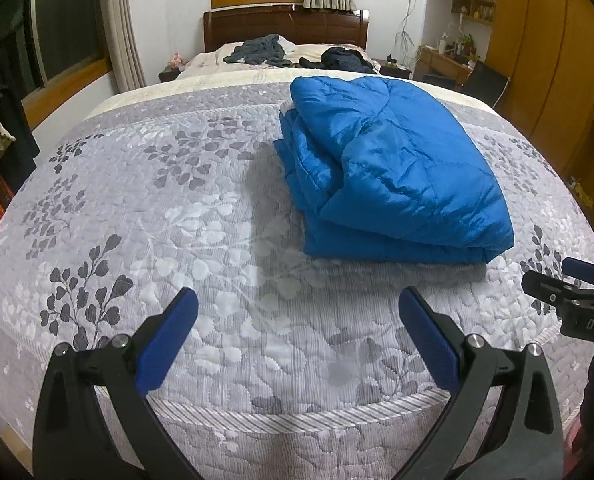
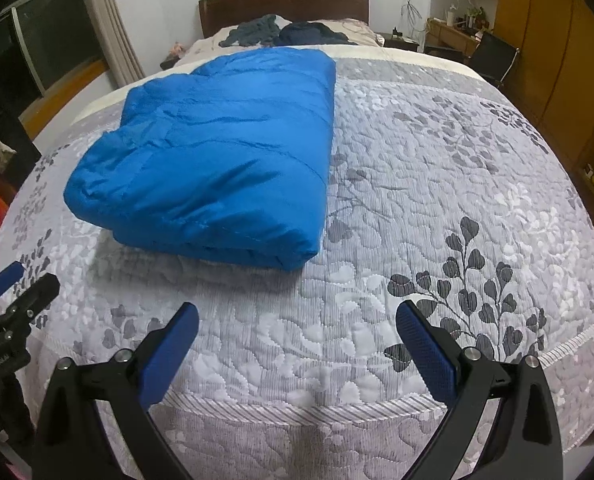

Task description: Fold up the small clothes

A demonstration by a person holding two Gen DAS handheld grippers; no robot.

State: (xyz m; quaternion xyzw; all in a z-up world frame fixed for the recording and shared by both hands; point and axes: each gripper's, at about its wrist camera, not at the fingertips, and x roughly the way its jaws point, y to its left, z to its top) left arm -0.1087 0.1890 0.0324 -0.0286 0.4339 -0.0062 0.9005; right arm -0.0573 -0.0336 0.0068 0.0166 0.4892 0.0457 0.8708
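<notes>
A blue padded jacket (image 1: 393,172) lies folded in a thick bundle on the grey floral quilt (image 1: 157,220); in the right wrist view the jacket (image 2: 217,160) sits left of centre. My left gripper (image 1: 297,304) hangs open above the quilt near the bed's foot edge, short of the jacket's near fold, holding nothing. My right gripper (image 2: 297,316) is open too, over bare quilt (image 2: 437,200) to the jacket's right and nearer than it. Each gripper shows at the other view's edge: the right gripper (image 1: 577,284) and the left gripper (image 2: 13,284).
Dark clothes (image 1: 257,52) lie heaped by the pillows under a wooden headboard (image 1: 285,24). A window with curtains (image 1: 113,24) is on the left wall. Wooden wardrobes (image 1: 557,40), a desk and a dark chair (image 1: 485,80) stand to the right of the bed.
</notes>
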